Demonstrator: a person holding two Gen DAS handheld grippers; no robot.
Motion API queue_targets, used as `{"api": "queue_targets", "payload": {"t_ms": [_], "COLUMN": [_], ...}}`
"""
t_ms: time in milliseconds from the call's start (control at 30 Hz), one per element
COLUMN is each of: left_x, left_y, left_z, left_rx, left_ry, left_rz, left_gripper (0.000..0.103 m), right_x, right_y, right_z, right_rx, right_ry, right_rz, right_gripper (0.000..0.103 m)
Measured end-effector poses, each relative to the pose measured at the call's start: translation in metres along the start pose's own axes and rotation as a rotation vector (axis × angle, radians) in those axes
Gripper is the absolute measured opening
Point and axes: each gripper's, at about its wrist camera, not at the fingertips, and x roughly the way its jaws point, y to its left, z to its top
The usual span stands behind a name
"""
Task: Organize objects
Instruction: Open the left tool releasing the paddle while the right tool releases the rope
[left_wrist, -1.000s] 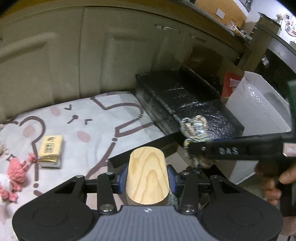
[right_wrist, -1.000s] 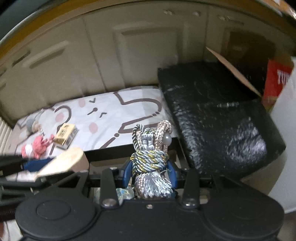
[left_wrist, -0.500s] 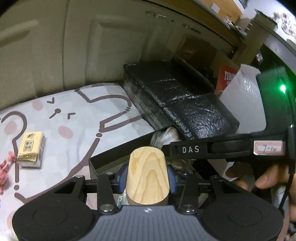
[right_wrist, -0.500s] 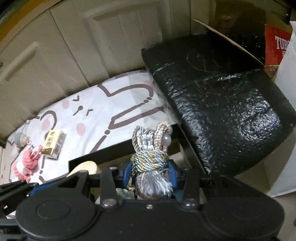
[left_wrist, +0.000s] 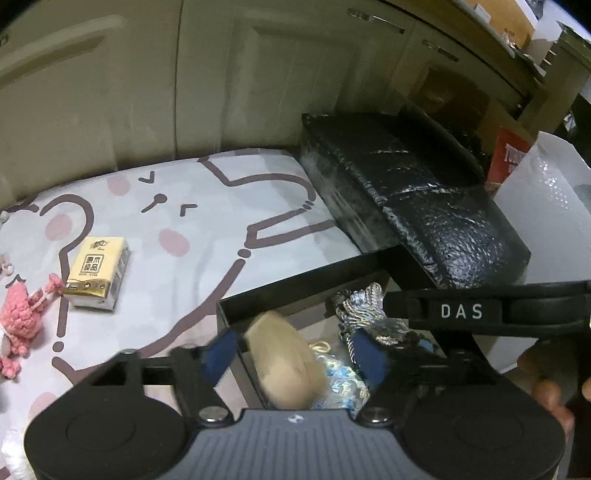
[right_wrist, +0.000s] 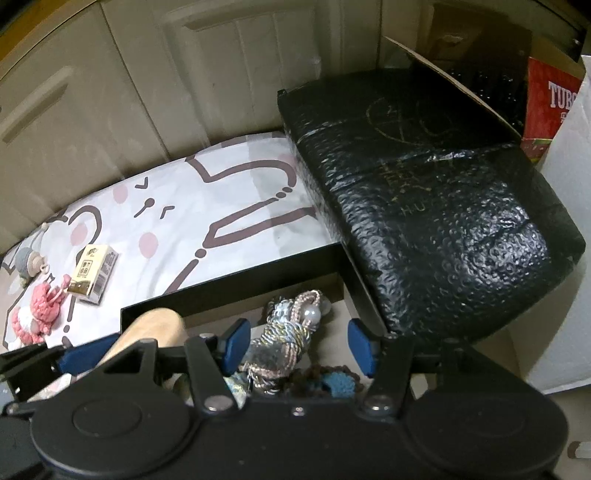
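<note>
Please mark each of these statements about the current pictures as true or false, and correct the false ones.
1. The wooden piece lies inside the black box. True.
2. The left gripper is clamped on the wooden piece. False: its jaws have just been opening and stand apart from it.
3. The tissue pack lies in the black box. False: it lies on the cartoon-print cloth, outside the box.
4. The right gripper has open jaws, with the braided cord bundle between them. True.
5. The pink knitted toy lies beside the tissue pack. True.
</note>
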Motion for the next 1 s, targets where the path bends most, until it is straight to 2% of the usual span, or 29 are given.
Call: {"api": "queue_targets", "payload": {"t_ms": [467, 867, 1000], "left_x": [-0.008, -0.027, -0.033], "left_y": [0.001, 0.006, 0.007], "left_z": [-0.003, -0.004, -0.006], "left_rx": [0.000, -0.038, -0.042], "left_ry": [0.030, 0.020, 0.024], "left_rz": [0.019, 0.018, 0.024], "left_gripper": [0.072, 0.072, 0.075], "right_x": [-0.015, -0.043, -0.054], "right_y": [0.001, -0.005, -0.007], "right_z": [-0.004, -0.009, -0.012], "right_rx": [-0.022, -0.028, -0.034], "right_ry": [-0.004, -0.055, -0.076], "right_rz": [0.004, 0.022, 0.029], "right_gripper": [0.063, 0.063, 0.065]}}
